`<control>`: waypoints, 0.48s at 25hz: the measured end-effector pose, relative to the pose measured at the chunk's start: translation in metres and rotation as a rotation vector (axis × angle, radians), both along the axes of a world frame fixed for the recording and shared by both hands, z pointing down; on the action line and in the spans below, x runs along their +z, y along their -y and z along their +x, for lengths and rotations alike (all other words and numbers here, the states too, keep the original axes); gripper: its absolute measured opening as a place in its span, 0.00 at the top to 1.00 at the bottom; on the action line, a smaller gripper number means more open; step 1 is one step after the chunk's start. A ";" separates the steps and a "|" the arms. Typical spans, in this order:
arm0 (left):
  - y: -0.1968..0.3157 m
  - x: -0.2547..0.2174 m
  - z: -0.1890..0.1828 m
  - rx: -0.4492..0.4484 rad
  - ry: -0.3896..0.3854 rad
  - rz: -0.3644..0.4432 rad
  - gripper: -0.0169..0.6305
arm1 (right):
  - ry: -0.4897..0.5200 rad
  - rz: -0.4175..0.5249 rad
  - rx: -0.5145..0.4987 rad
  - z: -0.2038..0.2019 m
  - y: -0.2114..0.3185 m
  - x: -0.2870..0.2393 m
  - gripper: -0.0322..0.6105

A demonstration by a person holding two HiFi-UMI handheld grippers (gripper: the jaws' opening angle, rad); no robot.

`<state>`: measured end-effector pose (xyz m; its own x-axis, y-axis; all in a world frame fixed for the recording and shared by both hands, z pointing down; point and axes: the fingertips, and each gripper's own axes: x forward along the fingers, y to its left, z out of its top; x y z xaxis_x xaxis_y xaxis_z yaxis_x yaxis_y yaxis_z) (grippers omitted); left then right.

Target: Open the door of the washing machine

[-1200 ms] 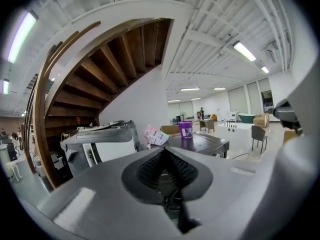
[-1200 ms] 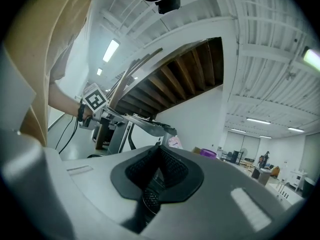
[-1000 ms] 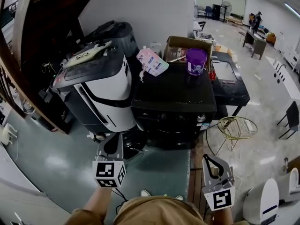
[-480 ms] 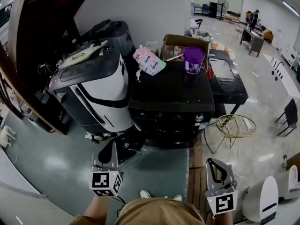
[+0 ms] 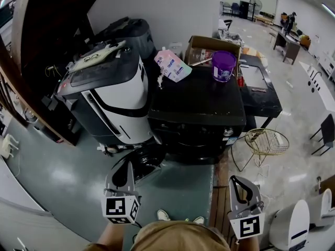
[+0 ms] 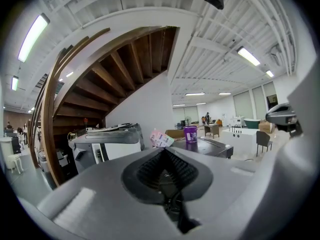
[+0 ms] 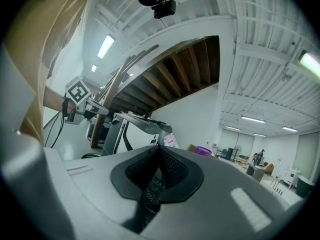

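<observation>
Facing the washing machine point(image 5: 196, 106) at twelve o'clock, with its door point(image 5: 194, 140) on the dark front face turned this way; cannot tell from so steep a look down whether shut or ajar. Holding the left gripper point(image 5: 129, 165) at seven o'clock and the right gripper point(image 5: 234, 180) at five o'clock, both short of that front, both with jaws pressed together on nothing. Likely trouble with jaws so narrow: poking at or sliding off a handle or door rim rather than catching it. Hard to make out any handle on that black front, so easy to aim wrong and press on the panel instead. Crowded at nine o'clock of the machine by a white and black appliance point(image 5: 112, 101) and, just by the left jaws, a dark round thing point(image 5: 147, 160), not identifiable; probably little room there for a swinging door or an elbow. Worth minding too the purple tub point(image 5: 224, 66) and pink pouch point(image 5: 172, 67) on top, at one and eleven o'clock of the lid: liable to topple under a hard tug.
</observation>
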<state>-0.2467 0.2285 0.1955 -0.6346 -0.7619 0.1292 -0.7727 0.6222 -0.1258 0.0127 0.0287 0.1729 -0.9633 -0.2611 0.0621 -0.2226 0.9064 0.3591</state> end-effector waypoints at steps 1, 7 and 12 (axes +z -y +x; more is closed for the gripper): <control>-0.001 0.000 -0.001 -0.001 -0.003 0.001 0.88 | 0.007 0.005 -0.004 -0.002 -0.001 -0.002 0.94; -0.005 0.001 -0.004 -0.003 0.000 0.007 0.88 | -0.027 -0.006 0.003 -0.007 -0.003 0.004 0.94; -0.004 0.006 -0.005 0.005 -0.008 0.001 0.88 | -0.011 0.005 0.002 -0.008 -0.005 0.004 0.94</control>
<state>-0.2516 0.2325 0.2019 -0.6295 -0.7654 0.1335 -0.7769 0.6182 -0.1194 0.0042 0.0332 0.1768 -0.9621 -0.2634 0.0709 -0.2205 0.9040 0.3663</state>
